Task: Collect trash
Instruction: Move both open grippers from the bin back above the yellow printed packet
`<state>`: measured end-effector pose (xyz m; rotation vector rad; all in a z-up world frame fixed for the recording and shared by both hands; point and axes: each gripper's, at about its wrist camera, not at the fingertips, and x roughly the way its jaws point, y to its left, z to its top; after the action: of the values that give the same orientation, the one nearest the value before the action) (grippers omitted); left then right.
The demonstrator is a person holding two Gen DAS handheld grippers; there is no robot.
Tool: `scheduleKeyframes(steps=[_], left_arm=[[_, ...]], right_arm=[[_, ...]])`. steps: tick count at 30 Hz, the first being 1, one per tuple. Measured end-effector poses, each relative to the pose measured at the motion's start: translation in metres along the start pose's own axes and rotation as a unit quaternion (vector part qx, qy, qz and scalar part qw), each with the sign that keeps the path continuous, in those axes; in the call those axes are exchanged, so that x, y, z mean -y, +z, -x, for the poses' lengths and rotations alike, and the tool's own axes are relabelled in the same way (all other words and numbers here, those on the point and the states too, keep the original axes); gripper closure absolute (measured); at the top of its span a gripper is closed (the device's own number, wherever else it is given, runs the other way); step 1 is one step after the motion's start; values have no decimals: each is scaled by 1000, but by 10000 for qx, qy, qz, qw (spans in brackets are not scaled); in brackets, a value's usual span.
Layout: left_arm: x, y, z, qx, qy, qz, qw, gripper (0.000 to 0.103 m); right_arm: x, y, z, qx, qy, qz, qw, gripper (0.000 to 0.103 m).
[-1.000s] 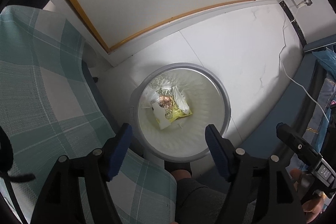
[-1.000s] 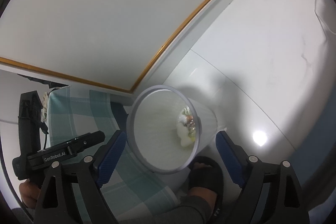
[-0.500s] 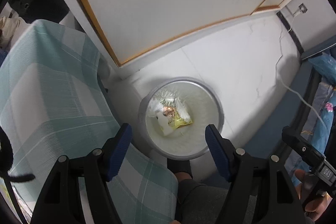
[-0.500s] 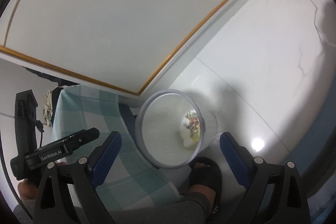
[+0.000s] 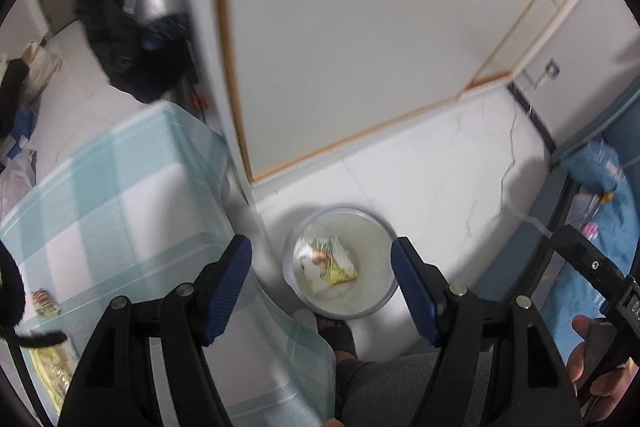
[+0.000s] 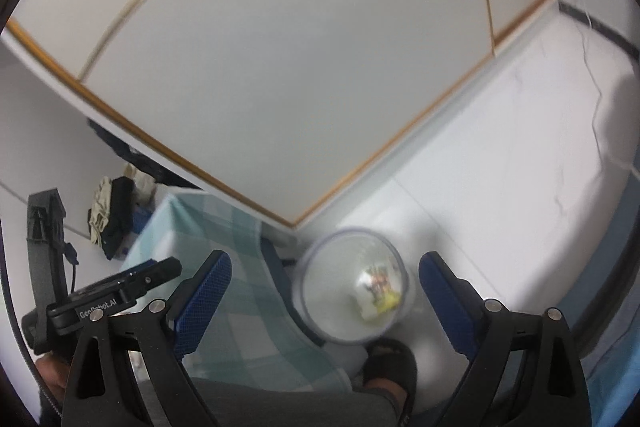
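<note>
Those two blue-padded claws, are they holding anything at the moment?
Nothing. The left claw and right claw both stand open and empty above the round grey bin, where crumpled white and yellow wrappers already lie.

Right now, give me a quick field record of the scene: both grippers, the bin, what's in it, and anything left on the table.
left gripper: open, empty, above the bin
right gripper: open, empty
trash bin: on the floor beside the table, upright
bin contents: crumpled wrappers, white and yellow
table: teal checked cloth
left on table: small wrapper and a yellow packet near the left edge, blurred
person's foot: black sandal, by the bin
</note>
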<state>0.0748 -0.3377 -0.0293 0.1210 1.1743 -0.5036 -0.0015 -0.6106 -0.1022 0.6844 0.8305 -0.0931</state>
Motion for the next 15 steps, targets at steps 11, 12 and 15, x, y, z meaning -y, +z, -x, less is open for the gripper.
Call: scheduleKeyframes(steps=[11,12,15], left_arm=[[-89,-21,100,1325,463,822,9867,34],[-95,-23,106,1414,517,899,9845,34],[-116,-33,127,1720,706,1094,9765,34]], right_arm=[[-126,-12,59,983,779,1128,9857,8],[-140,-15,61,1015,897,1235,9831,8],[-174,-24,63,1093,1079,1473,9771,8]])
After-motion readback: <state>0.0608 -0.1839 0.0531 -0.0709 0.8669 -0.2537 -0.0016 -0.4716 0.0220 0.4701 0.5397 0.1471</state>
